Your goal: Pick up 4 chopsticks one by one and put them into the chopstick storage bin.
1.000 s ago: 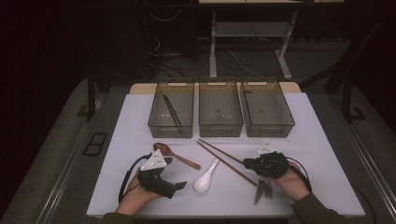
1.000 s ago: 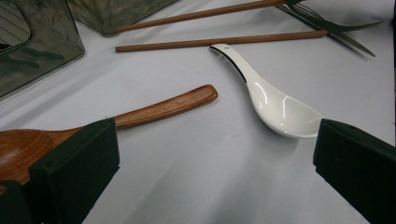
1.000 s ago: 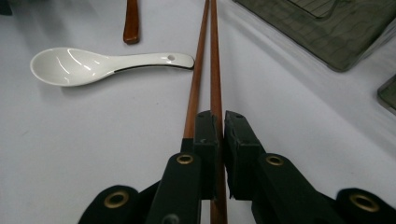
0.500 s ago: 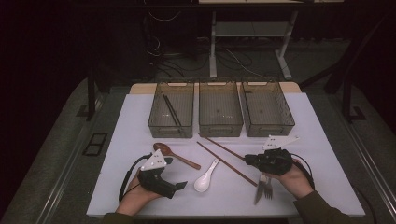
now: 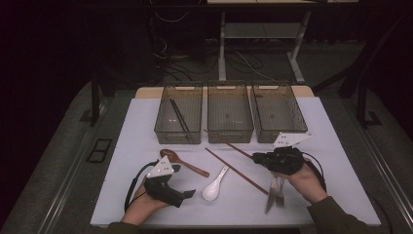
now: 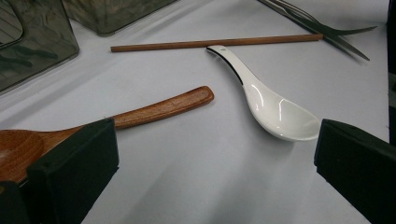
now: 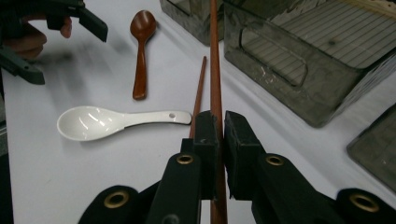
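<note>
The right gripper (image 7: 220,135) has its fingers (image 7: 208,130) pressed together on a wooden chopstick (image 7: 215,60), which runs straight out ahead between them toward the bins. In the high view this gripper (image 5: 258,157) sits near the right front of the counter (image 5: 141,126), with the gripped chopstick (image 5: 229,142) slanting away from its fingertips toward the middle bin (image 5: 230,113) and ending close to that bin's front wall. A second chopstick (image 7: 199,88) lies flat on the counter just to the left of the held one and close to it; whether the two touch cannot be told. Its near end passes by the handle of the white soup spoon (image 7: 107,121), which lies left of the closed fingers, bowl pointing away from them. Beyond that lies a wooden spoon (image 7: 141,51).

The left gripper (image 6: 210,186) has its fingers (image 6: 74,172) spread wide apart and holds nothing. The wooden spoon (image 6: 140,114) lies by its left finger, bowl partly hidden behind it; contact cannot be told. The white soup spoon (image 6: 275,109) lies ahead, close to the right finger, apart from it. In the high view this gripper (image 5: 187,195) rests low on the counter at front left.

Two forks (image 5: 275,192) lie on the counter just under the right hand (image 5: 304,178). The left bin (image 5: 178,117) holds dark chopsticks (image 5: 179,117); a third bin (image 5: 278,111) stands right of the middle one.
</note>
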Tool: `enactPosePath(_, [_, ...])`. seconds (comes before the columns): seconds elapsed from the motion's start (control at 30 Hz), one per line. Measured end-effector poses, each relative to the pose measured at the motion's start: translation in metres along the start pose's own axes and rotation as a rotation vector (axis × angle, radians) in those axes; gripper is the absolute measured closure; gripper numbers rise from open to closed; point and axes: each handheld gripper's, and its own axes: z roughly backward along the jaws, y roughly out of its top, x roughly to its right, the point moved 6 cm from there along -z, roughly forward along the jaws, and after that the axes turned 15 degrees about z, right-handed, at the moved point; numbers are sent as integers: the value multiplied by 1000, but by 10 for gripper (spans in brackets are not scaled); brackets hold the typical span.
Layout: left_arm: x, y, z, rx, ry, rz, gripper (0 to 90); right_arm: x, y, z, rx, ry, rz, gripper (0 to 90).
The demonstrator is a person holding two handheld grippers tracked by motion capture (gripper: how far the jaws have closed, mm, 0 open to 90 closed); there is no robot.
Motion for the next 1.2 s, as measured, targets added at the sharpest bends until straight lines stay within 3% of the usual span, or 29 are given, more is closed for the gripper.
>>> enactPosePath(0.73, [1,1,1,6,-2,-7,0,20,32,-25,2,-31,-4,836])
enactPosePath(1.2, [1,2,2,10,-6,-12,0,37,69,-52,-24,-46,7,836])
